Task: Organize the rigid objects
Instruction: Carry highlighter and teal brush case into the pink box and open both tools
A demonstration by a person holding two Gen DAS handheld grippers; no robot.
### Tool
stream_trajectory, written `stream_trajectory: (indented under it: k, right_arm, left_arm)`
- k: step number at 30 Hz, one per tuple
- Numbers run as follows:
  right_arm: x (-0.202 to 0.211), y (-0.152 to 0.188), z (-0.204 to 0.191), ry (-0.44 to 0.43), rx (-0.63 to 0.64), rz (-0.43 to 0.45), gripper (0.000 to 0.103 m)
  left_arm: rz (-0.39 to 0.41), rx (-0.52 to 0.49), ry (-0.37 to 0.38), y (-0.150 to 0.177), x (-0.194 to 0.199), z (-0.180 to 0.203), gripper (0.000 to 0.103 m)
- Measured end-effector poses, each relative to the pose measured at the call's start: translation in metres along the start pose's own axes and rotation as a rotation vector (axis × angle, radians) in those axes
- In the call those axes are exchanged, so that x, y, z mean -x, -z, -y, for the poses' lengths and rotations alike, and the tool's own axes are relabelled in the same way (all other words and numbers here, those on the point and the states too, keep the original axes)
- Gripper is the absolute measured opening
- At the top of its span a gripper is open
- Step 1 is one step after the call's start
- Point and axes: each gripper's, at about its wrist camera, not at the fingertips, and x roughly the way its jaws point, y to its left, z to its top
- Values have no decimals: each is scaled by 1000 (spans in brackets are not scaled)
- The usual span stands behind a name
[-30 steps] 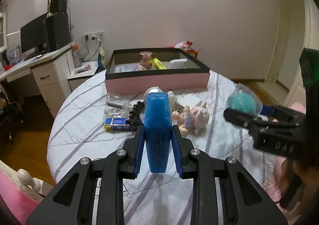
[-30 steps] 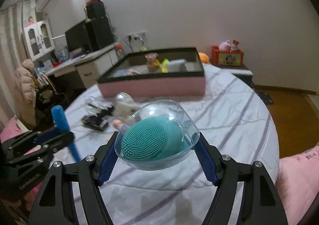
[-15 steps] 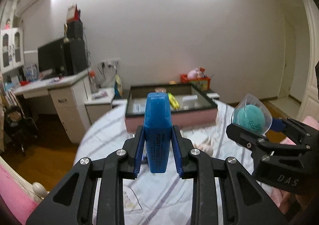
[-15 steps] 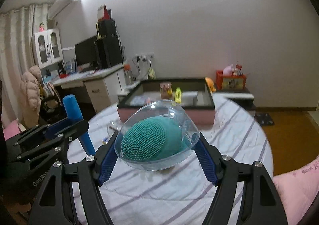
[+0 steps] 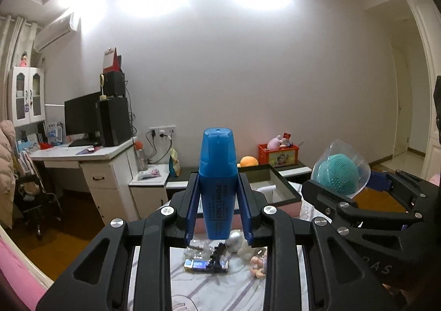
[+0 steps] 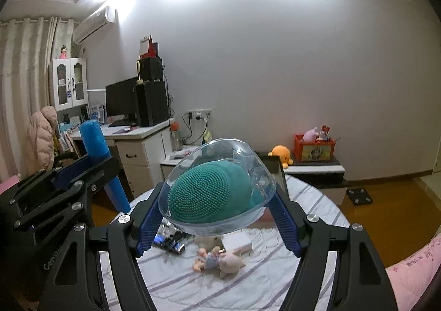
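My left gripper point(image 5: 219, 187) is shut on an upright blue highlighter point(image 5: 218, 170), its cap pointing up. Beside it on the right, my right gripper point(image 6: 217, 195) is shut on a teal bristled brush in a clear plastic case point(image 6: 215, 189). That case point(image 5: 340, 170) also shows at the right of the left wrist view, and the highlighter point(image 6: 102, 159) at the left of the right wrist view. Both are held high above the striped bed. Beyond them lies the pink box with a black rim point(image 5: 284, 189), mostly hidden behind the held things.
On the bedsheet point(image 6: 261, 283) below lie a pig doll point(image 6: 220, 258), a small blue-and-yellow box point(image 5: 197, 265), a silver round thing point(image 5: 234, 238) and clear wrappers. A white desk point(image 5: 91, 162) with a monitor stands left. A low cabinet point(image 6: 314, 170) holds toys.
Both grippers have risen and tilted upward with their loads, so the bed and pink box have dropped low in both views and more wall and ceiling show. Neither grip has changed.
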Motion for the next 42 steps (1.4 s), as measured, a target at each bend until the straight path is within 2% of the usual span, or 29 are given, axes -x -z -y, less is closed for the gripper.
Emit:
stream_trajectory:
  k: [16,22,28,34,42]
  right_arm:
    - [-22,-21,0,7,13,47,74]
    - [-43,-28,5,20,21,49,74]
    - [-82,-40,18,28,31,30,74]
    - [-141,-43,32,62,50,-32,74]
    - [-225,-11,56,83,43,-220,74]
  left_arm:
    - [71,-29,-32,-20,-25,3,27]
    - [73,-35,-35,-25,-52,3,27]
    - [50,-50,-39,-27,-86,7,27]
    - [-37,-67,-29,-25,-154,7,27]
    - [-246,-60,-3,14,-248,11,27]
